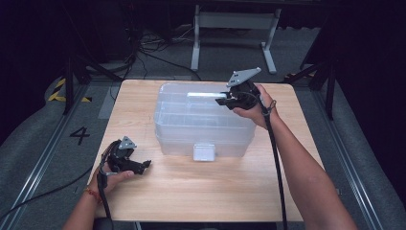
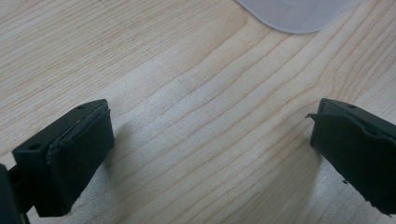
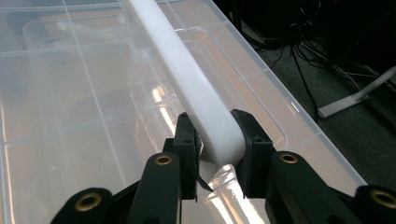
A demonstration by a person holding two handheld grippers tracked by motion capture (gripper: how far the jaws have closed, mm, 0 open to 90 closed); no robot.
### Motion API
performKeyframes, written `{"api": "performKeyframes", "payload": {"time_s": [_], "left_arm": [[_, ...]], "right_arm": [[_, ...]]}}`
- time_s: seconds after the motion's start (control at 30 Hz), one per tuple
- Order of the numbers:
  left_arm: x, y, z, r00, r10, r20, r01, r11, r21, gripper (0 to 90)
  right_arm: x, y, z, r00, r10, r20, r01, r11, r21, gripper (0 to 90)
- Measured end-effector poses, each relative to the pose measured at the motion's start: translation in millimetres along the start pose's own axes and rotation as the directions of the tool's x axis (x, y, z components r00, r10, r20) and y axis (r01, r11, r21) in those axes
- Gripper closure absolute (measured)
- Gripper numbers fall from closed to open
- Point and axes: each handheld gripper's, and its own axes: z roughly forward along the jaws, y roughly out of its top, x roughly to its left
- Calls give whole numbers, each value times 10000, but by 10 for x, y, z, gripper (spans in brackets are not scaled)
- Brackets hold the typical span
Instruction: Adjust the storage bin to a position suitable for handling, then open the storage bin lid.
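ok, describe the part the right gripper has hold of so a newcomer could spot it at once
Start at the clear plastic storage box in the middle of the wooden table. Along its lid's far edge lies a white handle bar, and the right gripper is clamped on its end. It is the solid opaque white strip against see-through plastic.

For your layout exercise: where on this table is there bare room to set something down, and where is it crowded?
Free: the wide strip of table between the clear box and the near edge, right of the left gripper, plus narrower strips along the box's left and right sides. Crowded: the far middle, taken by the box, where the right gripper clamps its white handle.
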Motion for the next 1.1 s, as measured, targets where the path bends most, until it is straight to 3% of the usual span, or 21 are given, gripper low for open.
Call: {"api": "performKeyframes", "payload": {"time_s": [0.63,0.83,1.0,1.07,1.1], "left_arm": [[6,-2,-2,10000,47,-6,-47,10000,-22,2],[4,-2,-3,10000,74,-43,-75,10000,-30,5],[-2,-4,-24,9998,-132,-135,134,9999,94,6],[16,10,-59,9998,98,-154,-98,10000,0,92],[12,21,-84,9997,147,-169,-148,9998,-95,199]], "right_arm": [[-13,18,-12,9999,-89,-65,90,9999,123,736],[-51,39,-16,9998,151,-95,-151,9999,55,735],[-77,58,-16,9993,339,-127,-338,9994,82,733],[-93,67,-17,9990,428,-148,-427,9990,88,733],[-94,72,-16,9988,474,-146,-473,9988,90,733]]}}
